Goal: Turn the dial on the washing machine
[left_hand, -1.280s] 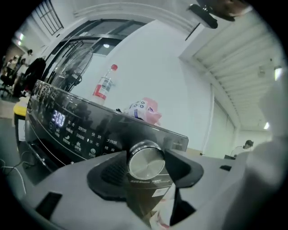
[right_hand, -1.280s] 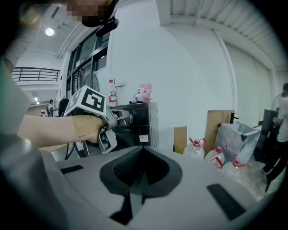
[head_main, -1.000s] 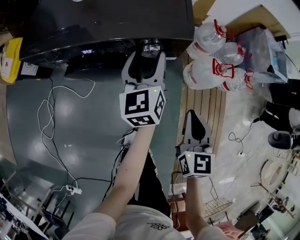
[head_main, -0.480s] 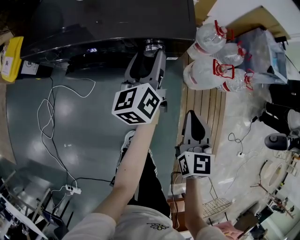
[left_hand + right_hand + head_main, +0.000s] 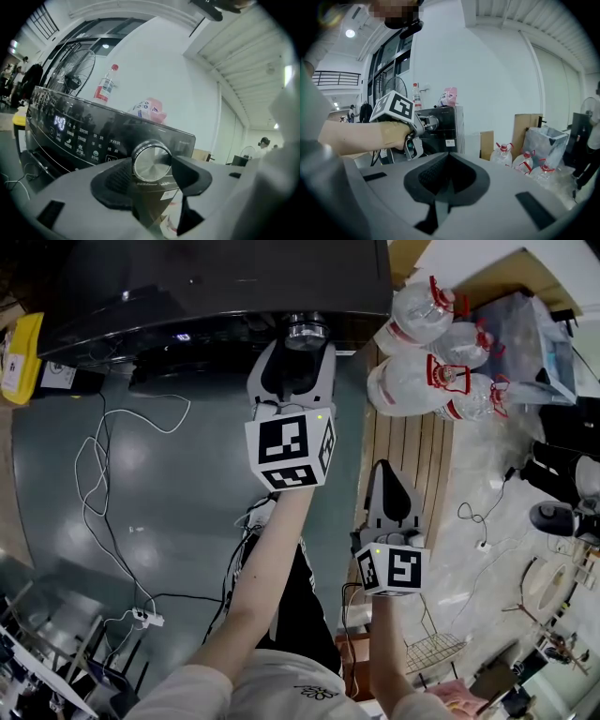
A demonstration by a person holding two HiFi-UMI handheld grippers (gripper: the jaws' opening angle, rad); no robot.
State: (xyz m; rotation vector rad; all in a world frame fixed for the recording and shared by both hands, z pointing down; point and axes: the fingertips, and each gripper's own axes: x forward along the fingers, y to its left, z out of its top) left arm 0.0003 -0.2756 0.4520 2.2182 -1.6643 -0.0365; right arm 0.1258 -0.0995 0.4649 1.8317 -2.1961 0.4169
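Clasping round brushed-metal dial (image 5: 151, 161), left claw (image 5: 304, 345)

Dial (image 5: 151, 161) is pretty boxed in, with the left claw (image 5: 302, 345) clamped round it and water bottles (image 5: 412, 381) crowding the right corner of the washing machine (image 5: 216, 287), so the only open way in is from the left, over floor (image 5: 187, 512) with loose cables (image 5: 98, 460).

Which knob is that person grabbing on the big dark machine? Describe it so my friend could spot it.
Start at the dark washing machine and follow its glossy front panel of lit symbols rightward. There sits the dial, clamped between the jaws of the left gripper. It is the only round, brushed-silver knob; everything beside it is flat print.
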